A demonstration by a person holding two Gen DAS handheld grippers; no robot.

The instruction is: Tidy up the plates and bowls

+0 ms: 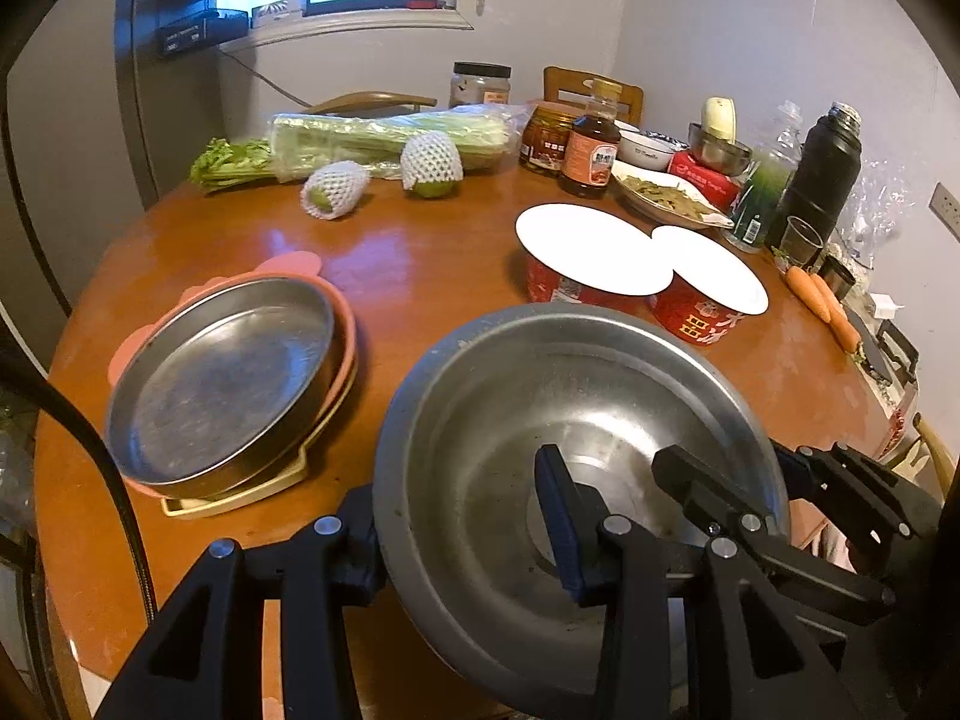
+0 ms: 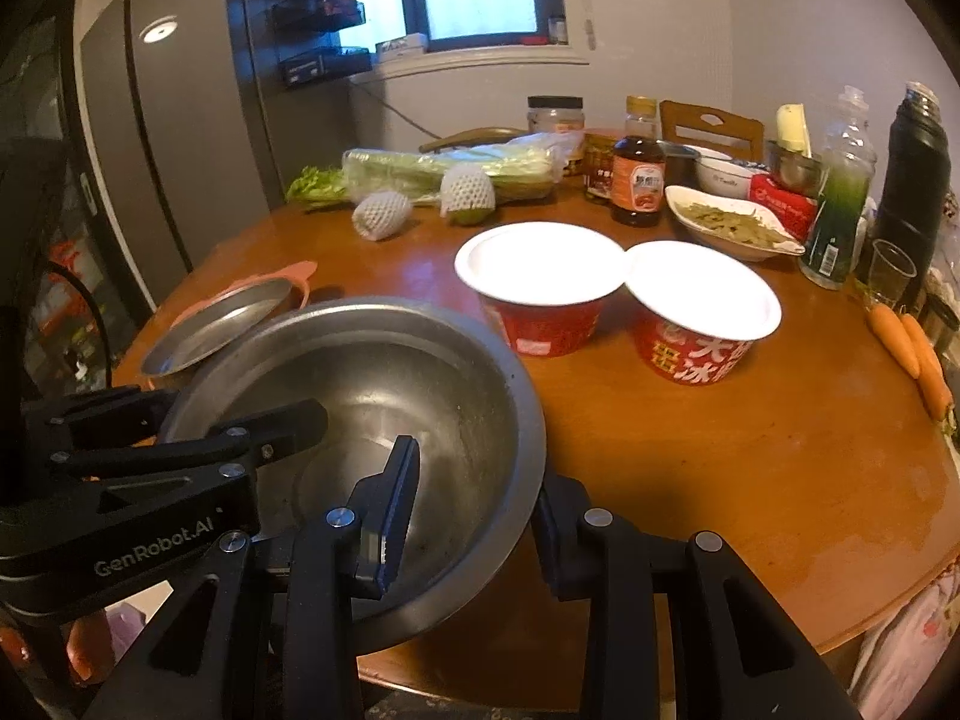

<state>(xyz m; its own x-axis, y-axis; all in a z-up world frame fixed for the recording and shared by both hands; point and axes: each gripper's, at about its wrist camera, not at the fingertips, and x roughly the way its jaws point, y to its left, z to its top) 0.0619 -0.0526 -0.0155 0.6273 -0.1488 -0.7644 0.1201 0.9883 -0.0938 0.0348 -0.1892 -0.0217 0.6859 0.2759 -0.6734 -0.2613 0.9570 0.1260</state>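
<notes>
Now both tongs (image 1: 462,531) (image 2: 474,498) clamped on dull, scuffed steel bowl (image 1: 510,396), rim between fingers

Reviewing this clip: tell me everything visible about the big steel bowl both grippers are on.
The steel bowl is large, round and deep, of dull, scuffed metal with a flat rolled rim and an empty inside. It sits upright or slightly tilted at the near edge of the wooden table. The left hand-held gripper and right hand-held gripper each clamp its rim, one finger inside, one outside. Whether its base touches the table cannot be told.
</notes>
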